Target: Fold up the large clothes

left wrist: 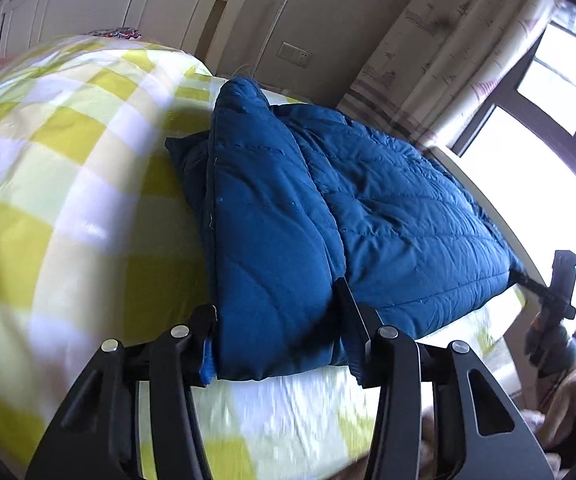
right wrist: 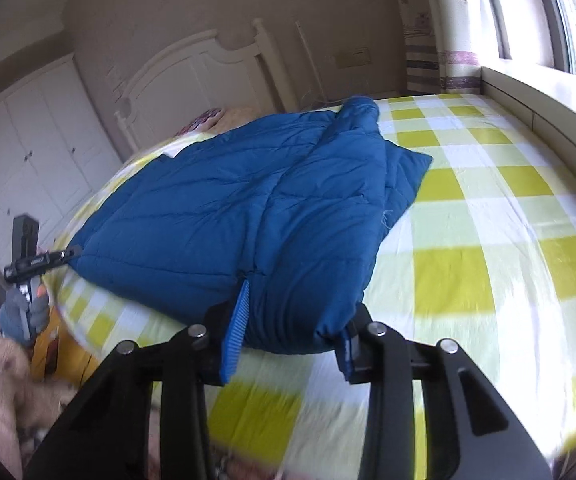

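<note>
Blue quilted nylon, puffy and slick: that is what we have on our hands, a padded jacket spread across the yellow-and-white checked bedsheet, its near hem at the edge of the bed closest to us. Our left gripper has its fingers spread fairly wide around a thick folded bulge of that hem, and the padding fills the gap from pad to pad, so we read it as a hold on the jacket, though how firmly it presses we cannot tell. Over on the other side, our right gripper does the same at the opposite corner of the hem, its blue ribbed pad pressed into the fabric and the bulge bunched between both fingers.

How will it handle? We judge it light for its bulk, soft, springy with trapped air, and slippery on the shell. A shallow pinch on one layer would likely slide off, so a deep bite through the full thickness at the hem corners looks right. A sleeve already lies folded in along the body. Expect the fold to puff back up unless pressed flat, and the sheet beneath may drag along with it.
</note>
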